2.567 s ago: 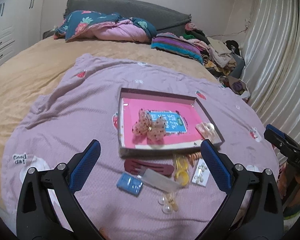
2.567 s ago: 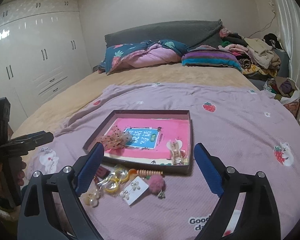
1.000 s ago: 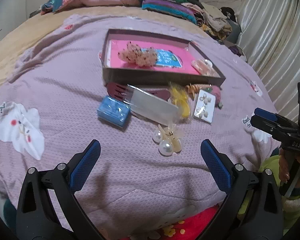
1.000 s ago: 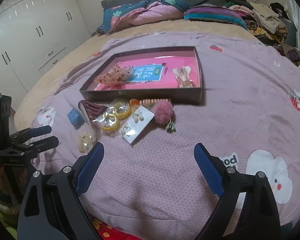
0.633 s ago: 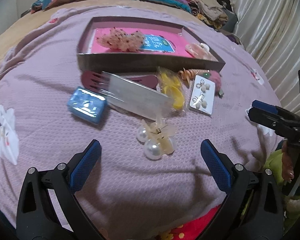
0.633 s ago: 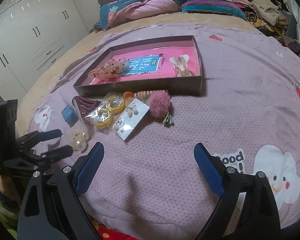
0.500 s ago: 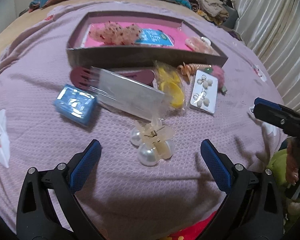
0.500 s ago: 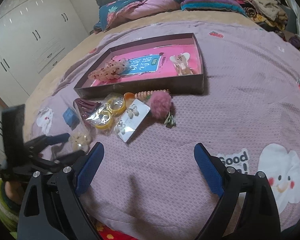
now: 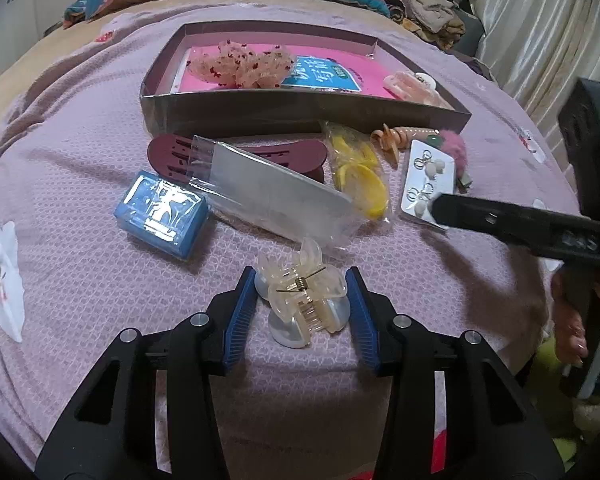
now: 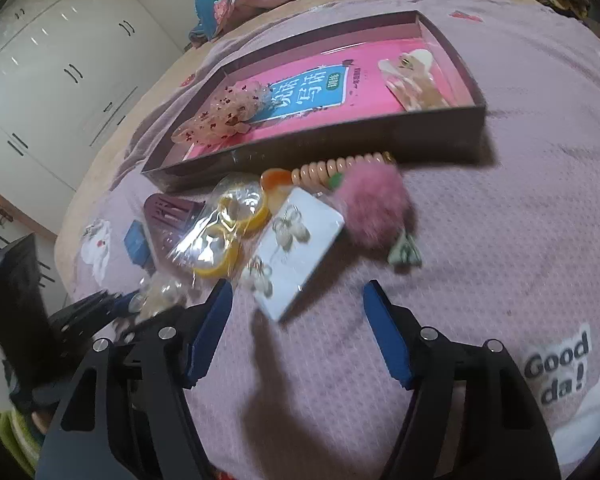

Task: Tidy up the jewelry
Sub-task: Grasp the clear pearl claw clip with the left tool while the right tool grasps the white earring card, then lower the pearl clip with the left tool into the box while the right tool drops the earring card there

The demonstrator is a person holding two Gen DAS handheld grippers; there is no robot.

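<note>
So the left tongs, wide apart half a second ago, are now pinched around the translucent cream claw clip with pearl balls, which sits on the bed right between the blue pads. Looks like the grab is basically done, so lifting it into the dark shallow box with the pink liner is probably next. That box is found just beyond the clip, past the clutter. The right tongs are kept spread, nothing held, near the white earring card.
</note>
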